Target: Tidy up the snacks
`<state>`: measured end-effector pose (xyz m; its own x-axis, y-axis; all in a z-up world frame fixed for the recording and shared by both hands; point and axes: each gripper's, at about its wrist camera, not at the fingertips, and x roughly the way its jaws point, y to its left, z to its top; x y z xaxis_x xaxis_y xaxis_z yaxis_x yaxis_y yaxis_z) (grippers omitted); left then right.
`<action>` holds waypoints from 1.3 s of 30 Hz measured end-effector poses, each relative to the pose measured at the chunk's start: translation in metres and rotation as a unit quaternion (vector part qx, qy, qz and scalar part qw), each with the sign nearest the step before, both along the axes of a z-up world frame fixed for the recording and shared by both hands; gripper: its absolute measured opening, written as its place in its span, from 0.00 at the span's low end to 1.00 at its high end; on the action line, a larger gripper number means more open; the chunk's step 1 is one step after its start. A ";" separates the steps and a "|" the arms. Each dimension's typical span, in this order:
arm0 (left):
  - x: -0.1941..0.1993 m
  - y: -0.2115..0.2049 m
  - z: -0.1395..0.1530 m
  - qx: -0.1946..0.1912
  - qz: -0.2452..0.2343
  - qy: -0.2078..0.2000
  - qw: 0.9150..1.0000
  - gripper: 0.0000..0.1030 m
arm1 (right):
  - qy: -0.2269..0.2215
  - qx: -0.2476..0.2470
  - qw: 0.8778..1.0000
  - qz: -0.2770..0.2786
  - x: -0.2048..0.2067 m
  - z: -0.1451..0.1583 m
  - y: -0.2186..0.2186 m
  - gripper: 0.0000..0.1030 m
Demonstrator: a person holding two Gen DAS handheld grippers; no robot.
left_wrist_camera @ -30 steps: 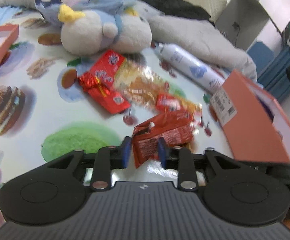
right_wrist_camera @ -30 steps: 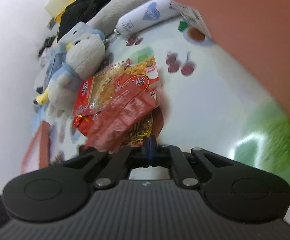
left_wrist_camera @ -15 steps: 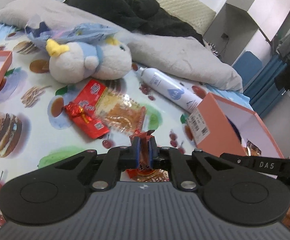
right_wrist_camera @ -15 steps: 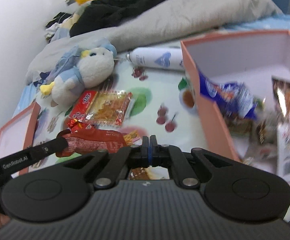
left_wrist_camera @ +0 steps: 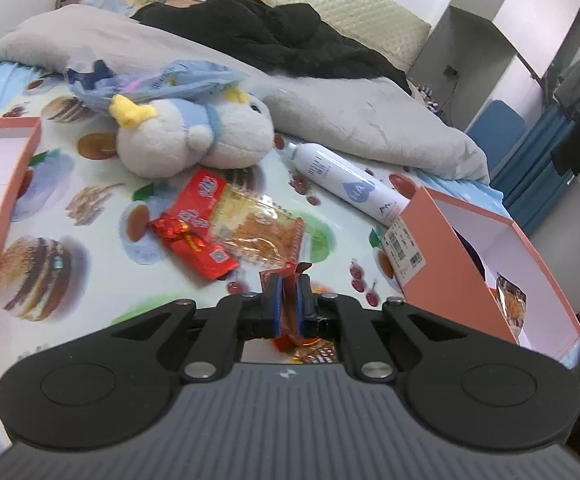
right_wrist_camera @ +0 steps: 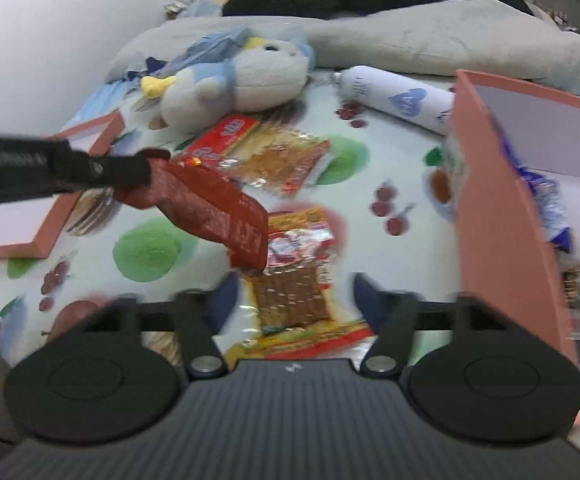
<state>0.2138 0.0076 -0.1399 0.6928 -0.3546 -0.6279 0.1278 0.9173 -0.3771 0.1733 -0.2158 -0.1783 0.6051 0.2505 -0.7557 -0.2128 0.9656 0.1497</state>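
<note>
Red foil of a snack packet (right_wrist_camera: 214,208) sits pinched between our left gripper (left_wrist_camera: 286,300) jaws, lifted above the food-print cloth (left_wrist_camera: 90,280). Our right gripper (right_wrist_camera: 290,300) hangs spread wide over a clear-windowed snack pack (right_wrist_camera: 293,280) beside the salmon box (right_wrist_camera: 497,208).

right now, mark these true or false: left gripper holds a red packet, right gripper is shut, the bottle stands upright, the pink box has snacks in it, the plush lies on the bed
1. The left gripper holds a red packet. True.
2. The right gripper is shut. False: its jaws are wide apart over a snack pack.
3. The bottle stands upright. False: it lies on its side.
4. The pink box has snacks in it. True.
5. The plush lies on the bed. True.
</note>
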 end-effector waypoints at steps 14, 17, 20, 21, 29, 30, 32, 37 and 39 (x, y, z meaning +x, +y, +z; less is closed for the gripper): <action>-0.023 0.047 0.001 -0.015 0.036 0.010 0.999 0.07 | 0.024 -0.046 0.998 0.039 0.026 -0.059 0.012 0.94; -0.022 0.045 0.000 -0.019 0.035 0.011 0.999 0.07 | 0.033 -0.046 0.997 0.058 0.026 -0.050 0.018 0.66; -0.021 0.041 0.002 -0.021 0.032 0.010 0.999 0.07 | 0.044 -0.041 0.997 0.054 0.029 -0.044 0.019 0.54; -0.020 0.039 0.003 -0.021 0.031 0.008 0.999 0.07 | 0.049 -0.039 0.997 0.050 0.029 -0.043 0.019 0.54; -0.018 0.025 0.021 -0.013 0.019 -0.004 1.000 0.07 | 0.044 -0.041 0.998 0.025 0.021 -0.026 0.013 0.53; -0.017 0.023 0.024 -0.011 0.018 -0.006 1.000 0.07 | 0.040 -0.041 0.998 0.021 0.020 -0.021 0.010 0.53; -0.014 0.019 0.031 -0.004 0.014 -0.005 1.000 0.07 | 0.035 -0.035 0.999 0.016 0.020 -0.009 0.006 0.53; -0.001 0.006 0.049 0.013 0.000 -0.004 1.000 0.07 | 0.022 -0.023 0.999 -0.005 0.023 0.030 -0.006 0.53; 0.004 -0.001 0.059 0.012 -0.009 -0.008 1.000 0.07 | 0.015 -0.016 1.000 -0.013 0.025 0.048 -0.012 0.53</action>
